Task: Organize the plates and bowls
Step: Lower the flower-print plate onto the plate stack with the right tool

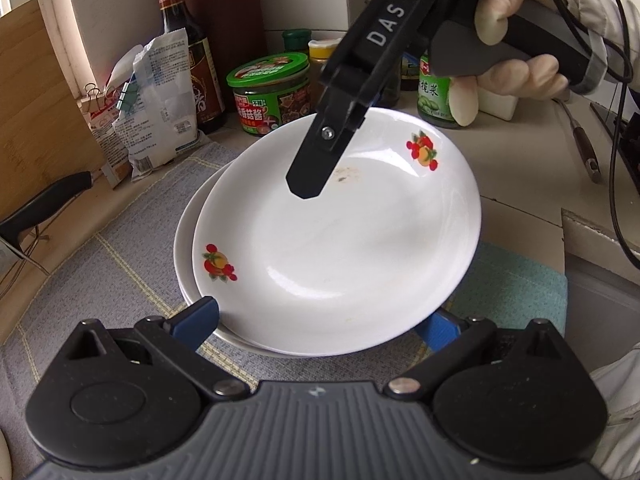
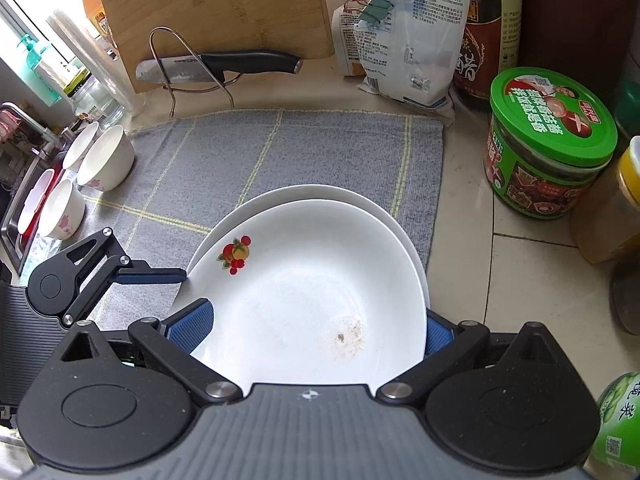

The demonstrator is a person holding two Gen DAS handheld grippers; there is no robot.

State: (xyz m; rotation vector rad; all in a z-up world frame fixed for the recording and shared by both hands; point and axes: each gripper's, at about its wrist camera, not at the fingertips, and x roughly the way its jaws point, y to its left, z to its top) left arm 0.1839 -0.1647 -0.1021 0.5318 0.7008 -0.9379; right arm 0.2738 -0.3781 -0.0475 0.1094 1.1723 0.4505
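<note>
Blue pads: on my left gripper [image 1: 320,326] the blue-faced fingers [image 1: 196,318] stand spread wide, one at each side of the near rim of the top plate [image 1: 340,248]; whether they touch it I cannot tell.
Right gripper: my right gripper [image 2: 316,330] is also spread, its blue fingers [image 2: 192,326] flanking the far rim of the same plate; from the left wrist view one black finger hangs over the plate's far half.
Right hand: gloved right hand [image 1: 516,40] wraps the handle, far right.
Top plate: white with fruit prints and a brownish smear, lying tilted in the lower plate [image 2: 304,194], offset to one side.
Lower plate: white, resting on the grey cloth [image 2: 280,148].
Bowls: four white bowls [image 2: 106,158] with pink flowers, clustered at the cloth's left edge in the right wrist view, well apart from the plates.
Beyond the cloth: knife [image 2: 224,65] on a wire rack before a wooden board [image 2: 212,4]; clipped bag [image 2: 412,36], dark sauce bottle [image 2: 492,32] and green-lidded jar [image 2: 550,140] to the far right.
</note>
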